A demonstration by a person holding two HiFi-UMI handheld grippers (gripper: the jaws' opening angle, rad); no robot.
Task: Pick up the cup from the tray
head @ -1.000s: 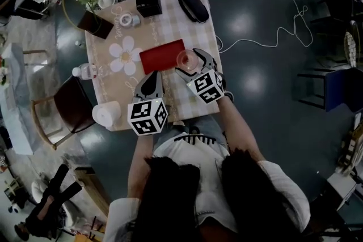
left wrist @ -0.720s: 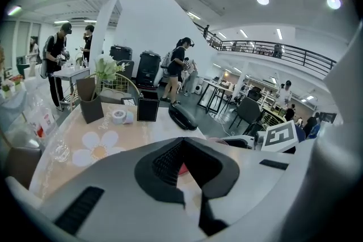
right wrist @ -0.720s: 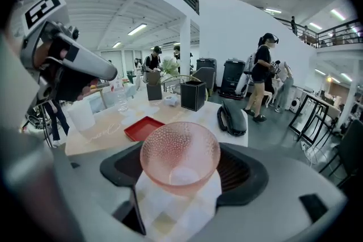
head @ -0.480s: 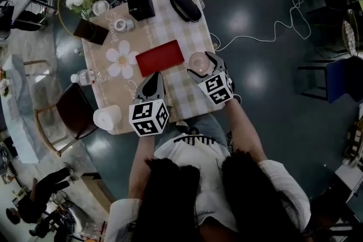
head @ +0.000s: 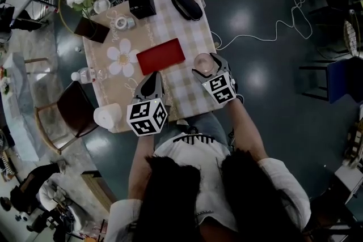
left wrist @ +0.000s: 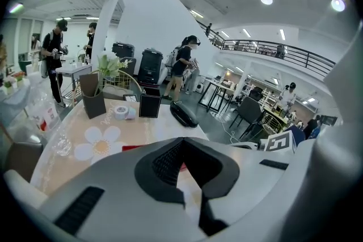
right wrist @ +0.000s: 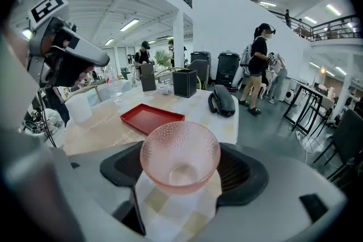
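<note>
A pink dimpled glass cup (right wrist: 180, 156) sits upright between the pads of my right gripper (right wrist: 181, 170), which is shut on it. In the head view the cup (head: 203, 63) and right gripper (head: 205, 66) are over the checked tablecloth near the table's right edge, to the right of the red tray (head: 161, 56). The tray (right wrist: 150, 117) has nothing in it. My left gripper (head: 152, 82) is over the near part of the table, below the tray, jaws together and holding nothing. Its pads (left wrist: 167, 158) meet at the tips.
Along the table's (head: 127, 96) far side are a black case (head: 187, 1), a black box (head: 142, 3), a tape roll (head: 122, 22) and a flower holder (head: 91, 28). A white roll (head: 108, 116) and a bottle (head: 84, 73) sit at the left edge, beside a chair (head: 65, 113). People stand in the background.
My right gripper has carried the cup to the right, away from the tray's edge towards the table's right side, and a little lower. The left gripper has stayed put.
</note>
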